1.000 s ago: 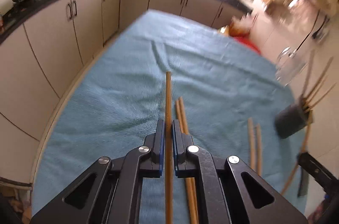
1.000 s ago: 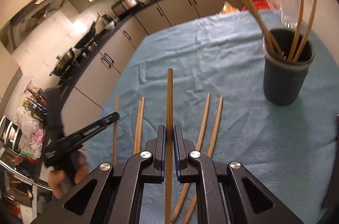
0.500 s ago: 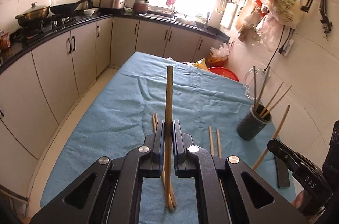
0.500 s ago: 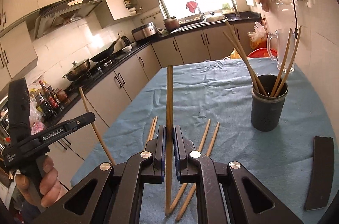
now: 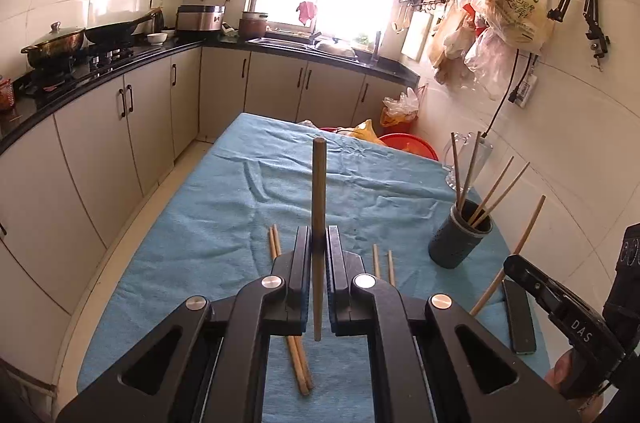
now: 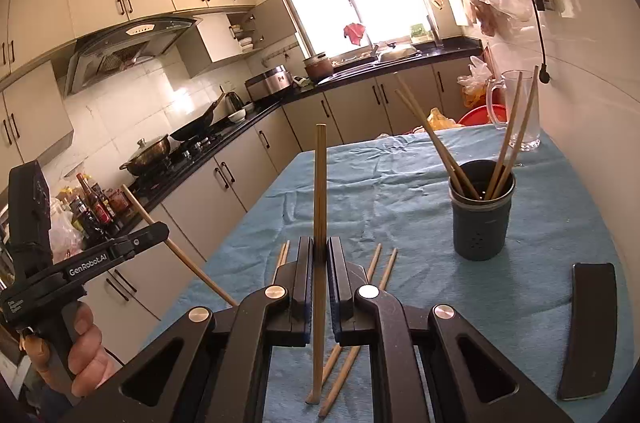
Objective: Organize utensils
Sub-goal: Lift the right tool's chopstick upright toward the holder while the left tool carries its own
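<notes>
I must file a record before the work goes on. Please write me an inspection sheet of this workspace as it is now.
Surface: table under a wrinkled blue cloth.
Job's things: dark holder standing on the cloth with four chopsticks in it; two loose pairs lying flat on the cloth.
Clutter: flat black object near the right edge; glass mug behind the holder.
Grippers: left tool shut on one chopstick; right tool shut on another chopstick.
Cables: black cord hanging on the wall.
Surroundings: kitchen cabinets, stove with pans, window, hanging bags.
</notes>
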The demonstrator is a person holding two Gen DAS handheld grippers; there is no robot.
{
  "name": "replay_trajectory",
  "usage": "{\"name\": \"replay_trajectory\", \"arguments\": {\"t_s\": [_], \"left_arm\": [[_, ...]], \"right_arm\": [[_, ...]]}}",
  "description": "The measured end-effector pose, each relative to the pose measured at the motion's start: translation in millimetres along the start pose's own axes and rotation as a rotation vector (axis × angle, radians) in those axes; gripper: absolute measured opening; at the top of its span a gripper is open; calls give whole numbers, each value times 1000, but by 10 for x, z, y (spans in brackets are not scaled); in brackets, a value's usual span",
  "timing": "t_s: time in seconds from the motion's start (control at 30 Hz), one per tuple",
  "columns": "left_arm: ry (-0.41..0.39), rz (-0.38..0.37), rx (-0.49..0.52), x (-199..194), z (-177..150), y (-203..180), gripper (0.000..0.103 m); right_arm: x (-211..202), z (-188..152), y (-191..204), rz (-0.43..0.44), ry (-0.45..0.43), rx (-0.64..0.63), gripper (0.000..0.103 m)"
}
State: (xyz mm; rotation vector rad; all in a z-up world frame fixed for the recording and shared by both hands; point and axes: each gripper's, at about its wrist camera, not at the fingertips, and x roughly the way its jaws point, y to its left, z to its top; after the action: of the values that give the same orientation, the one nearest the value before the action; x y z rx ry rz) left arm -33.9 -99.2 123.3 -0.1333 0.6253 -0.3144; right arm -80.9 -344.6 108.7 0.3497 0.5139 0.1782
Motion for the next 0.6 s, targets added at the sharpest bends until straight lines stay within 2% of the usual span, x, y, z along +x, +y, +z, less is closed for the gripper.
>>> {"name": "replay_trajectory", "arguments": {"t_s": [0.6], "left_arm": [[-9,-22,50,-54,22,-251,6]], "right_arm": [[-172,46,-224,-22,-39,55,7]]}}
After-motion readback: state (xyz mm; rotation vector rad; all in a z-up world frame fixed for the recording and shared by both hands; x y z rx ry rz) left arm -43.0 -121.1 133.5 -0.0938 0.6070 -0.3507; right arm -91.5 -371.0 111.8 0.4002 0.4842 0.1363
